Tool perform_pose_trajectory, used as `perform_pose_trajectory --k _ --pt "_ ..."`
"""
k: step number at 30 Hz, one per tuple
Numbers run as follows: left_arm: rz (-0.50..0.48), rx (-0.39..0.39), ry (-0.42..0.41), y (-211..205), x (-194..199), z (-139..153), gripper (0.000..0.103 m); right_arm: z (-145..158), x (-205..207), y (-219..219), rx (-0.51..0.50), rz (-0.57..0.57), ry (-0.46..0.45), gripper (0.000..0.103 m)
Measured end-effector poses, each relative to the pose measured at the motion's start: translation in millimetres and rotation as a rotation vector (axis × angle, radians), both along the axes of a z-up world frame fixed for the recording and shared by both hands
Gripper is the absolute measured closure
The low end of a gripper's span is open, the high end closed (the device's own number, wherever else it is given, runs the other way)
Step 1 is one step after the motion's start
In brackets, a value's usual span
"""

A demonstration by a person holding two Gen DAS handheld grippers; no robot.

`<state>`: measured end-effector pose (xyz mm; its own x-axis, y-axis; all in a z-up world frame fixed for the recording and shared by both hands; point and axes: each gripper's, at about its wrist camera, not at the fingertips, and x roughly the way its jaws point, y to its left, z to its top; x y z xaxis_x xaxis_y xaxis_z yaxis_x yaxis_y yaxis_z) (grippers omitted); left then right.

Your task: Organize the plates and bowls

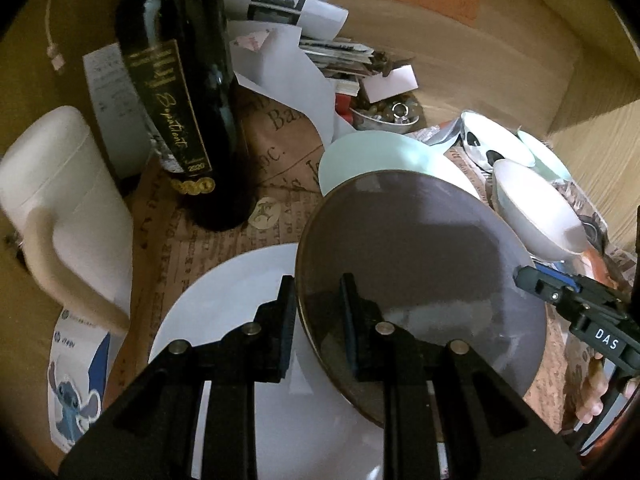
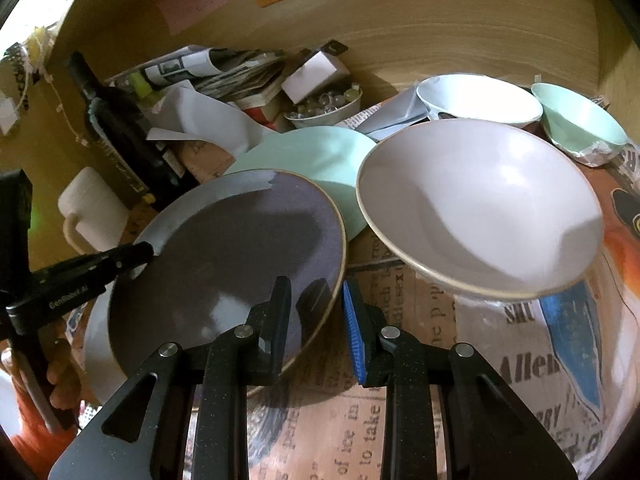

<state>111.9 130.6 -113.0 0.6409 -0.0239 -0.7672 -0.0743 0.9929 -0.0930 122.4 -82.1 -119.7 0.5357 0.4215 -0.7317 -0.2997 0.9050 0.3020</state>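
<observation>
A dark grey plate (image 1: 420, 256) with a brown rim hangs tilted above a white plate (image 1: 240, 304). My left gripper (image 1: 318, 320) straddles the grey plate's near rim, one finger on each side. My right gripper (image 2: 316, 320) straddles the grey plate's (image 2: 240, 256) other rim the same way; its fingers look close to the rim, contact unclear. The right gripper also shows at the right of the left wrist view (image 1: 572, 300). A mint plate (image 2: 316, 160) lies behind. A pale bowl (image 2: 480, 208) sits right, with a white bowl (image 2: 480, 100) and a mint bowl (image 2: 580, 124) behind.
A dark wine bottle (image 1: 180, 92) stands at the left beside a white mug (image 1: 64, 208). Papers (image 1: 288, 40), a dish of small beads (image 2: 324, 108) and newspaper sheets (image 2: 400, 360) cover the surface. A wooden wall (image 2: 400, 20) closes the back.
</observation>
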Motion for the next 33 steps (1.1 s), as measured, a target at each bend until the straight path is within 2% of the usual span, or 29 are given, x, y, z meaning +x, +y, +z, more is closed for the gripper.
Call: perform_pose_trajectory --k 14,33 --pt "0.024 -0.039 -0.033 -29 -39 10 0.083 6 -33 -24 0.007 -0.001 -0.018 0.079" --pt "-0.010 -0.025 -0.019 -94 -74 1 0.083 4 -73 -79 0.007 -0.034 -0.024 0.079"
